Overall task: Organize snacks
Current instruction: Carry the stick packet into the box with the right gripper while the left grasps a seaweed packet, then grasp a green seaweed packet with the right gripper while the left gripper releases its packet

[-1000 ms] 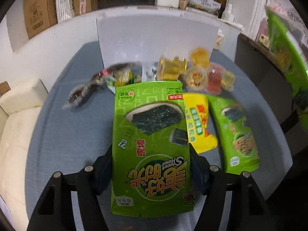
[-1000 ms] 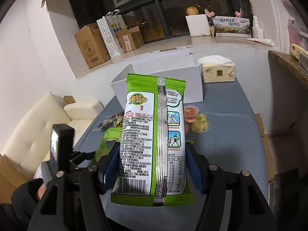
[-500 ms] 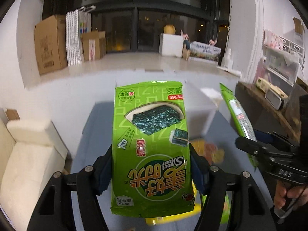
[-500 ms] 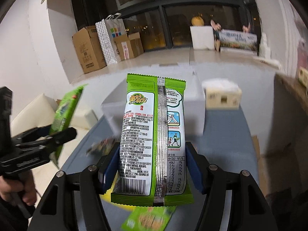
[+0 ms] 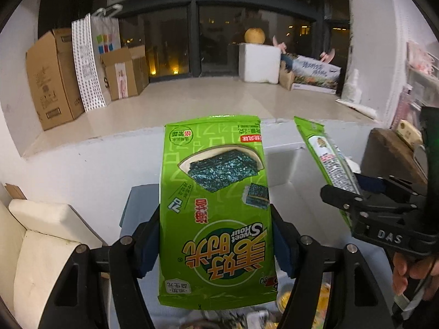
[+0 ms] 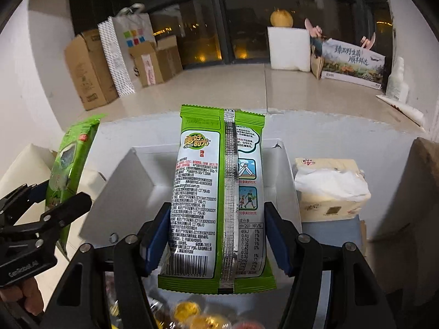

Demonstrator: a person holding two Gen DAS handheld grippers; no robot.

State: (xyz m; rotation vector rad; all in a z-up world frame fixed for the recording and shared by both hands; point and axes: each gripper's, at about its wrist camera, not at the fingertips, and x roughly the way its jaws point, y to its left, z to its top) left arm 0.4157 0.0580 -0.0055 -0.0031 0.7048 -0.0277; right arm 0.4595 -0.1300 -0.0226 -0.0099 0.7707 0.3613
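My left gripper (image 5: 216,244) is shut on a green seaweed pack (image 5: 214,192), held upright with its printed front toward the camera. In the right wrist view, my right gripper (image 6: 216,238) holds a second seaweed pack (image 6: 219,192), back side and silver seam showing; its jaws are opening, but the pack still stands between the blue pads. Both packs hang in front of an open white box (image 6: 123,192), which also shows in the left wrist view as the white box (image 5: 290,164). Each camera sees the other gripper beside it: the right gripper (image 5: 356,192) and the left gripper (image 6: 41,208).
A tissue pack (image 6: 329,189) sits right of the box. Jelly cups (image 6: 192,315) lie on the table below the grippers. Cardboard boxes (image 5: 52,76) and a paper bag stand on the window ledge behind. A cream sofa (image 5: 41,233) is at the left, a dark cabinet (image 5: 392,150) at the right.
Both grippers have risen from the table with their packs and moved toward the white box, ending side by side. The snacks on the table have dropped to the bottom edge of the views.
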